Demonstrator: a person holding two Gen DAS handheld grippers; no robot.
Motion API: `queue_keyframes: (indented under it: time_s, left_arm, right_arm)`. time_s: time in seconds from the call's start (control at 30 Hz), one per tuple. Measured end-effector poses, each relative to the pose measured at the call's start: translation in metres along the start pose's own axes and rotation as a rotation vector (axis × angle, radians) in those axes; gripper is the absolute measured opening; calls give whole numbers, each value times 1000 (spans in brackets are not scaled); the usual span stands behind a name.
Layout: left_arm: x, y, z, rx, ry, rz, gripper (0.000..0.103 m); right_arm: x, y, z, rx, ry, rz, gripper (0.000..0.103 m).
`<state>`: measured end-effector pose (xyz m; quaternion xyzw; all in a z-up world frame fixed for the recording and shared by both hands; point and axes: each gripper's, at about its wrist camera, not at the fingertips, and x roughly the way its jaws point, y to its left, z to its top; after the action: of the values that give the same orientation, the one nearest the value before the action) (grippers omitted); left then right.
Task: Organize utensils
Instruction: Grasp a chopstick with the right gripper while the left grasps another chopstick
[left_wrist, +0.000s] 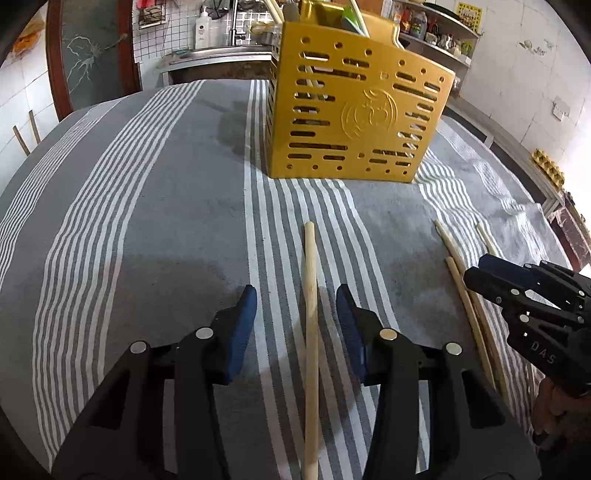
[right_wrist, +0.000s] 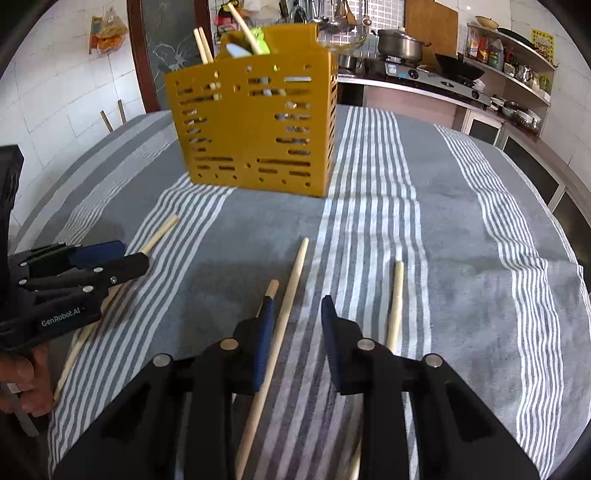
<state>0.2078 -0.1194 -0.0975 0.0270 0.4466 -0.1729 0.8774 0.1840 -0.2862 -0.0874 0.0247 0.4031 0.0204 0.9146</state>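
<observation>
So the left gripper (left_wrist: 295, 314) has its jaws wide apart with one chopstick (left_wrist: 310, 332) lying right between them on the striped cloth (left_wrist: 147, 240), long axis running straight along the fingers, so it looks lined up for a grab. The right gripper (right_wrist: 297, 325) is also wide, straddling another chopstick (right_wrist: 280, 321), two more just beside it. Ahead sits the yellow holder (right_wrist: 255, 133), upright, already holding a few sticks and something green.

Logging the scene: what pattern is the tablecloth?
The tablecloth is grey with bands of thin white stripes, clearest in the right wrist view.
</observation>
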Motion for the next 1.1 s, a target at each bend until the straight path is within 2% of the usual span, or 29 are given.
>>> queue_keyframes:
  time_s: [0.07,0.17,0.37,0.57,0.6,0.63,0.93,1.1]
  left_arm:
    - [4,-1,2,23,16,3,37]
    - [9,-6,7,66,43,-1,37]
    - [18,-5,18,83,66,1,33]
    - [24,-6,24,95,64,20,17]
    - [24,-5,24,94,64,21,10]
    - [23,-4,23,93,65,21,7]
    - [17,2,25,52,65,-31,4]
    - [1,-3,27,50,24,-43,4]
  right_arm:
    - [5,0,1,0,18,-1,24]
    - [10,2,4,-6,40,-10,24]
    - [21,8,13,-28,74,-30,18]
    - [27,8,19,-26,87,-28,10]
    - [26,8,19,-23,87,-23,9]
    - [25,9,17,-20,87,-20,6]
    - [13,-1,19,13,63,3,6]
    - [-5,-8,24,30,13,20,6]
